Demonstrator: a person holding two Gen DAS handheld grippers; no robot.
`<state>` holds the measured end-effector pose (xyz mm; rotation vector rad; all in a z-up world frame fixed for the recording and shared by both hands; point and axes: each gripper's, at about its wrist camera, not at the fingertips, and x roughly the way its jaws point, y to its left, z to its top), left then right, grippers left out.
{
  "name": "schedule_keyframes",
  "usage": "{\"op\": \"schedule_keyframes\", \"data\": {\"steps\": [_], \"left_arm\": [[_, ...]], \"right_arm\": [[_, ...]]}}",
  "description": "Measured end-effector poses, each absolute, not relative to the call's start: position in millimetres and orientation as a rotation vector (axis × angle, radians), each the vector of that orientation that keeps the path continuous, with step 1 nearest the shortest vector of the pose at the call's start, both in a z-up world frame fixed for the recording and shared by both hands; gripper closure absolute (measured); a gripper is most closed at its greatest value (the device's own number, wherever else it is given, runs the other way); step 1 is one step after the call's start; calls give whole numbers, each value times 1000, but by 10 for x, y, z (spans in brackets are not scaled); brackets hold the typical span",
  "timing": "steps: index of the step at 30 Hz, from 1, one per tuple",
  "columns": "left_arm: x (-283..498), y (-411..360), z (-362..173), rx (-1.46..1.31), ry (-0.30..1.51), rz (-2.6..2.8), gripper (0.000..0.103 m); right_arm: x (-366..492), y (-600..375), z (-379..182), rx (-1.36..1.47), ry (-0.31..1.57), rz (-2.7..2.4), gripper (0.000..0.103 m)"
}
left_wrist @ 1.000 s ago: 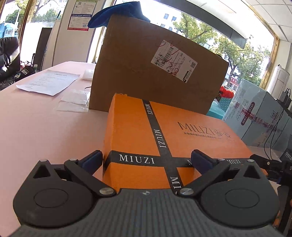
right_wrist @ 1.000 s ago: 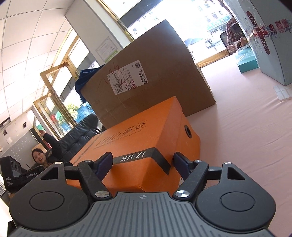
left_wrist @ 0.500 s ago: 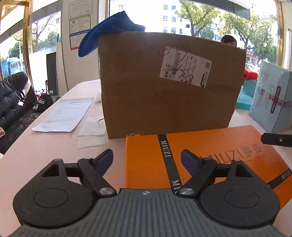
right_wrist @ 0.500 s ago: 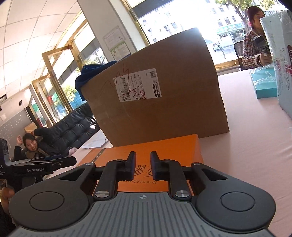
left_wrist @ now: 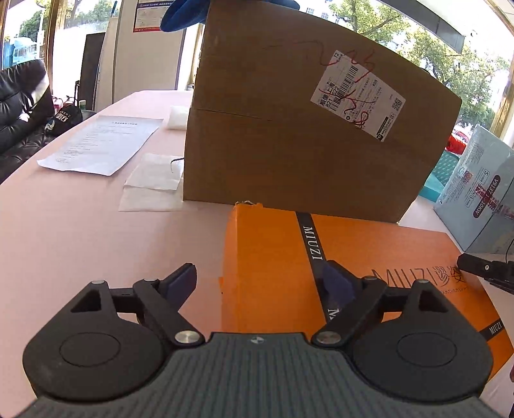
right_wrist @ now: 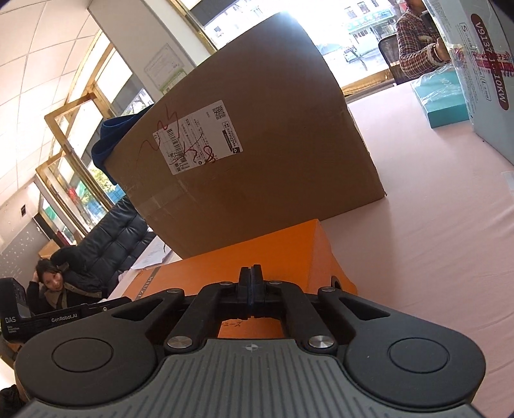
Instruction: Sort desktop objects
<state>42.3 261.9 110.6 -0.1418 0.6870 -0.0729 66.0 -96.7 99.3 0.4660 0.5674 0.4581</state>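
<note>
An orange MIUZI shoe box (left_wrist: 385, 257) lies flat on the pink table (left_wrist: 80, 241), close in front of a big brown cardboard box (left_wrist: 305, 135). My left gripper (left_wrist: 261, 278) is open and hovers over the shoe box's near left edge: one finger is above the table, the other above the lid. In the right wrist view the orange shoe box (right_wrist: 273, 250) lies under my right gripper (right_wrist: 252, 279), which is shut with nothing between its pads. The cardboard box (right_wrist: 257, 144) stands just behind it.
A blue cloth (left_wrist: 183, 13) hangs over the cardboard box's top. Papers (left_wrist: 102, 141) and a clear sheet (left_wrist: 151, 183) lie at the left. A pale blue carton (left_wrist: 482, 199) and a teal box (right_wrist: 443, 93) stand right. People sit at the far side and on a sofa (right_wrist: 106, 241).
The orange box went from raised between both open grippers to lying flat on the table. My right gripper let go and shut. My left gripper stayed open and shifted left.
</note>
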Motion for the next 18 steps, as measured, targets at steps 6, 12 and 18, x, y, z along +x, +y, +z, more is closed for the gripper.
{"op": "schedule_keyframes", "data": {"steps": [6, 12, 18], "left_arm": [[7, 2726, 1205, -52, 630, -87, 0], [86, 2880, 1034, -195, 707, -124, 0], [85, 3064, 1005, -308, 727, -75, 0]], "right_arm": [[370, -1047, 1255, 359, 437, 387, 0], [862, -1149, 876, 557, 754, 437, 0], [1034, -940, 733, 525, 806, 488, 3]]}}
